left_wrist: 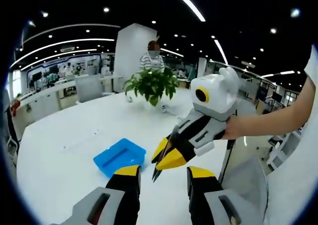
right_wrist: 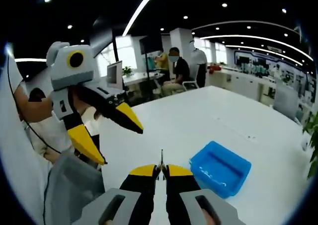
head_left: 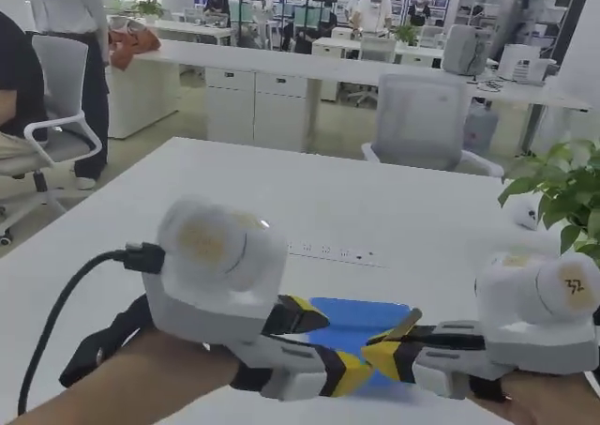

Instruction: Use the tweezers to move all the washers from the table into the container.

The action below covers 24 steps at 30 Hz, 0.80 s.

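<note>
1. Tweezers are pinched in the right claw. That claw is squeezed almost shut on them, and their thin tips poke out forward past it.
2. The left claw is spread wide and holds nothing.
3. The blue container lies on the white desk, close to the near edge. It sits between the two claws, a little past their tips, and its long side runs along that near edge.
4. From the right claw, the container is just ahead and a bit off to one side. That claw has the tool, so I think it does the work.
5. I cannot spot any washers on the desk. They may be too small to see, or hidden under the claws. I think the next move depends on finding one.
6. A plant stands by the right edge of the desk, and a socket strip sits in the middle. Both are well apart from the container.
7. Nothing lies between the tweezers and the container. The left claw is near the tweezer tips and might bump them.
</note>
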Each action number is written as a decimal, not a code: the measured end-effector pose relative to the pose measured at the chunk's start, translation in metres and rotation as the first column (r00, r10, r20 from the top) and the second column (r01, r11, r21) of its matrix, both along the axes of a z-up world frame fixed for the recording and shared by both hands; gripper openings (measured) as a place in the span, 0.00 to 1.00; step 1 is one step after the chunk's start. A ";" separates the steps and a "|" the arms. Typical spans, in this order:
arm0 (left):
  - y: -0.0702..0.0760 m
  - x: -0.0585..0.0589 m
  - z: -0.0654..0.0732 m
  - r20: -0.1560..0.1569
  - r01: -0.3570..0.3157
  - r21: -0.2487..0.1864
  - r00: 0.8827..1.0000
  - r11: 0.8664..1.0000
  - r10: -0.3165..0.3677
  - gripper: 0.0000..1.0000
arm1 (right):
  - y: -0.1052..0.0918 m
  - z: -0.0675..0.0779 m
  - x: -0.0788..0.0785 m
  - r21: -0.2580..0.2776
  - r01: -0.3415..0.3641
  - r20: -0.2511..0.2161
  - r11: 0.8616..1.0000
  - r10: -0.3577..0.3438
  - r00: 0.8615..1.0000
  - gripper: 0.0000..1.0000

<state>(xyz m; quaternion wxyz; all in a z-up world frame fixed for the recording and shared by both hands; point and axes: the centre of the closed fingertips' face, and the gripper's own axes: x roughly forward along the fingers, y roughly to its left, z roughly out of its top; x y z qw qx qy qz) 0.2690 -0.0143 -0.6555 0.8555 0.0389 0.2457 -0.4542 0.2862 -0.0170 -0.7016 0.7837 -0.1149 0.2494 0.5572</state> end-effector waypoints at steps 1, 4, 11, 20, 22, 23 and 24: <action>-0.005 -0.001 0.000 -0.011 0.026 -0.014 1.000 1.000 -0.027 0.33 | -0.001 -0.004 -0.004 -0.016 -0.018 0.001 1.000 0.018 1.000 0.03; -0.019 -0.006 0.003 -0.036 0.090 -0.069 0.995 0.994 -0.093 0.33 | -0.001 -0.008 -0.014 -0.023 -0.056 -0.022 0.998 0.055 0.998 0.03; -0.029 -0.013 -0.008 -0.049 0.217 0.002 0.975 0.976 -0.217 0.20 | 0.002 -0.017 -0.036 -0.067 -0.164 -0.055 0.984 0.160 0.986 0.03; -0.032 -0.021 -0.020 -0.077 0.309 0.056 0.949 0.949 -0.305 0.05 | 0.006 -0.025 -0.051 -0.118 -0.237 -0.074 0.964 0.229 0.971 0.03; -0.032 -0.023 -0.021 -0.075 0.337 0.057 0.940 0.940 -0.332 0.06 | 0.005 -0.027 -0.054 -0.124 -0.244 -0.080 0.962 0.236 0.969 0.03; -0.034 -0.026 -0.021 -0.077 0.359 0.056 0.932 0.932 -0.354 0.06 | 0.005 -0.027 -0.055 -0.124 -0.249 -0.087 0.960 0.240 0.967 0.03; -0.034 -0.027 -0.022 -0.078 0.367 0.058 0.929 0.929 -0.362 0.06 | 0.005 -0.028 -0.056 -0.125 -0.253 -0.090 0.959 0.243 0.966 0.03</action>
